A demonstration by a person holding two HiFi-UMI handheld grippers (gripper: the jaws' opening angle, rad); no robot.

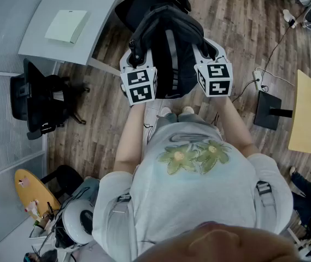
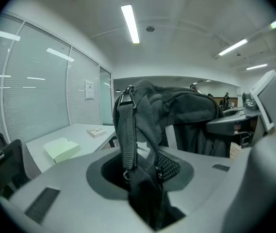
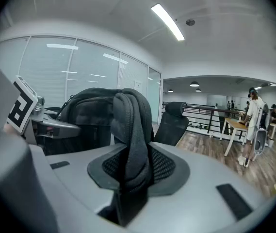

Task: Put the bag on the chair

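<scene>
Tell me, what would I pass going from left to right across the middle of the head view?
black chair → left gripper → bag → right gripper → black stand → yellow board

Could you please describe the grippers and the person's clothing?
Both the left gripper and right gripper carry white cubes with black square markers; their jaws are broad, matte grey. The person wears a pale short-sleeved T-shirt with green floral print.
</scene>
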